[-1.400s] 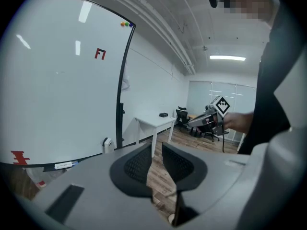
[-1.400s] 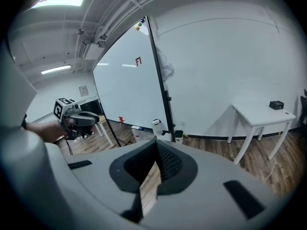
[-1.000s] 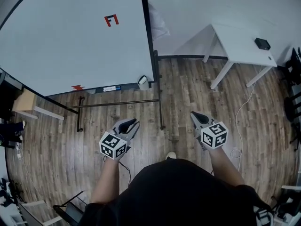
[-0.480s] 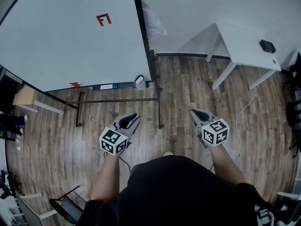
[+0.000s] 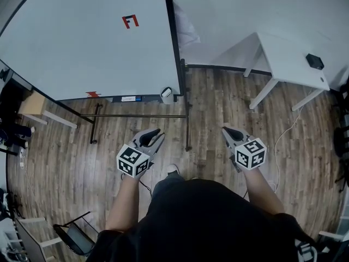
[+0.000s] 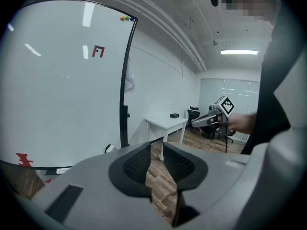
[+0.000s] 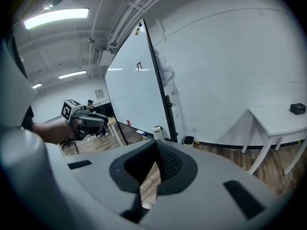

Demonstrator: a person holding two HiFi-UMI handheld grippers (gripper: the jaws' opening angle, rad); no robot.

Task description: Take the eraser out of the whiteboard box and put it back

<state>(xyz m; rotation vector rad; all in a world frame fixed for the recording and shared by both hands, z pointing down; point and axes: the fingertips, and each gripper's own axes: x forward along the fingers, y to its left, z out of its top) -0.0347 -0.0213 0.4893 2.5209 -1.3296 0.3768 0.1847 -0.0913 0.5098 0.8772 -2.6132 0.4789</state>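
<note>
At upper left in the head view: whiteboard (image 5: 82, 48) on a black stand (image 5: 187, 119), leaning across the frame. Red mark (image 5: 130, 22) high on the board; second red mark (image 5: 92, 94) at its bottom edge. Left gripper view adds small coloured magnets (image 6: 126, 18) at the board's top right corner. Pen tray (image 5: 128, 99) runs along the bottom edge. Whiteboard box (image 5: 166, 95): small, white, at the tray's right end, just beside the stand's upright. Eraser: too small to pick out in any view; whether it sits in the box cannot be told. Neither tool carries it.

Left tool (image 5: 154, 133): held low over the wood floor (image 5: 218, 102), well short of the board, pointing toward the tray. Jaws stand slightly apart, having just been opening; only floorboards show through the narrow gap, nothing between the pads.

Shoe (image 5: 172, 170) of the person on the floor, between the two tools.

Right tool (image 5: 226, 130): about level with the left one, well apart from it, pointing toward the white wall (image 5: 229, 15). Jaw tips meet: closed, gripping nothing.

Upper right: white worktop (image 5: 283, 51) on angled legs, set against the wall. Small black box (image 5: 314, 61) lies on it near the right end.
</note>
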